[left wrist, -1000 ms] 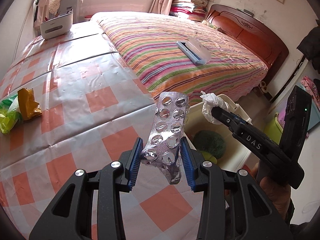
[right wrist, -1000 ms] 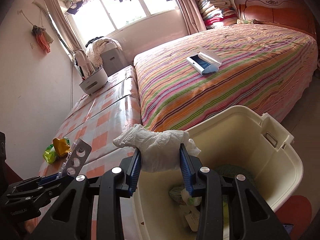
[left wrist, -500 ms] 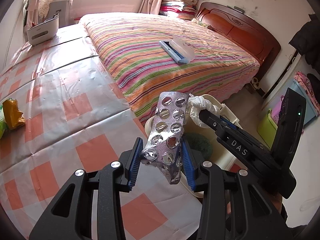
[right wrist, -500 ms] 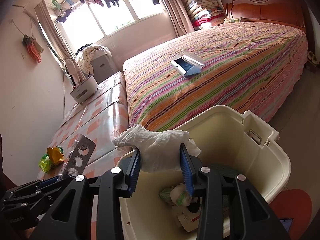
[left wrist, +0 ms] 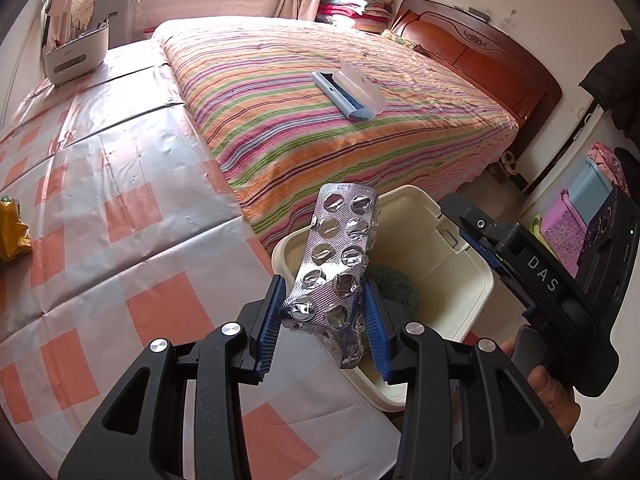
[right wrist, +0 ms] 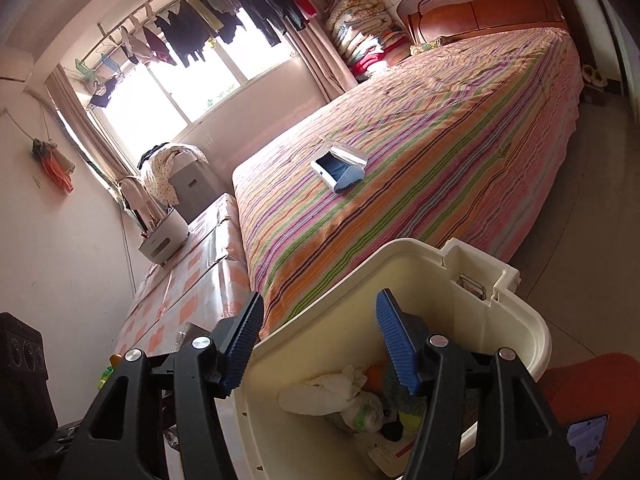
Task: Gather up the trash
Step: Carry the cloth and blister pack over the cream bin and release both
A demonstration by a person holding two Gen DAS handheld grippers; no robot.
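Holding: my left gripper point(left wrist: 324, 320) is clenched on the empty pill sheet point(left wrist: 338, 264).
Releasing: my right gripper point(right wrist: 320, 344) jaws are opening, nothing between them; the tissue point(right wrist: 324, 394) lies in the bin point(right wrist: 516, 320).
Risk: the sheet's top overhangs the bin's 9 o'clock rim; released here, its lower end may catch the table point(left wrist: 120, 216).

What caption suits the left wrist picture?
Left gripper clamps an emptied silver foil pill blister strip above the cream plastic trash bin beside a striped bed.
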